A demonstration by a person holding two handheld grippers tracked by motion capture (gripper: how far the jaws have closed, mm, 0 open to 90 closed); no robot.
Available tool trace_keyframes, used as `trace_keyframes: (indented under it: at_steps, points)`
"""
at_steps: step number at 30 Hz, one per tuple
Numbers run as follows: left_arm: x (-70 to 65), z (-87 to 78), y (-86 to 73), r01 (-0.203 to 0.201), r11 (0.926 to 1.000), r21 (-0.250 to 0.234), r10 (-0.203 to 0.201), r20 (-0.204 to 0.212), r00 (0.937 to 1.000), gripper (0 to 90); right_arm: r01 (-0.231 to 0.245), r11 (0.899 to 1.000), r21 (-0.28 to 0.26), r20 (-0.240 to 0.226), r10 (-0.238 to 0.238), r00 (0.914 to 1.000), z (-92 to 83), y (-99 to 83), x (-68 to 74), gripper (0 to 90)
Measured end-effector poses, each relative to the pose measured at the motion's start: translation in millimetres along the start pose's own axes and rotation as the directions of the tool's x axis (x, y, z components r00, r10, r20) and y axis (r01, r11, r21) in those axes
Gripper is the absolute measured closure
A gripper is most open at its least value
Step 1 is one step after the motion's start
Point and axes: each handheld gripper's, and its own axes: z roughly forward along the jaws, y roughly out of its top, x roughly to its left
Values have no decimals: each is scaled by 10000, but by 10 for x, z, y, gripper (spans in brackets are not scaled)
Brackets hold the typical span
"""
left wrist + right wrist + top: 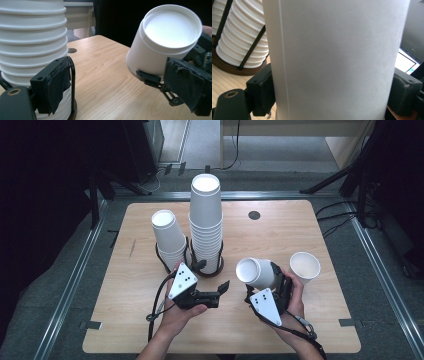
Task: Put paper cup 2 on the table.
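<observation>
On the wooden table (300, 330), farthest left, a short stack of white paper cups (167, 236) stands upside down in a dark wire holder, its top cup showing a recessed bottom. Just right of it the tall stack (206, 220) of the same cups, also upside down, rises from a second wire holder on a round dark base; the ribbed rims pile closely one over another. The left gripper (224, 287) lies level just in front of these holders, pointing right, its jaws apart with nothing between them; in the left gripper view one jaw stands against the tall stack's holder wire. Right of it the right gripper (275, 275) holds a single paper cup (256, 272) tipped on its side, the pads pressed on both sides of its wall, its recessed bottom turned toward the left gripper. Nothing can be told of its inside. Farthest right, a loose cup (305, 266) stands on the table near the person's right hand, mouth up, white within
</observation>
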Motion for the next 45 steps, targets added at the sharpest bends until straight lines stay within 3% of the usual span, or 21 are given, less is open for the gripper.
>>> trace_keyframes:
  at_steps: [4, 21, 45]
  points:
    - [-21, 14, -4, -99, 9999, 137, 97, 139, 9999, 30, 339, 9994, -39, 51, -339, 9994, 3, -12, 25, 127]
    - [-63, 57, -32, -244, 9988, 416, 224, 472, 9986, 23, 1691, 9854, -198, 131, -1688, 9856, 6, -51, 148, 126]
    - [-119, 108, -66, -456, 9965, 703, 396, 837, 9957, 24, 2661, 9634, -314, 250, -2654, 9638, 13, -84, 247, 125]
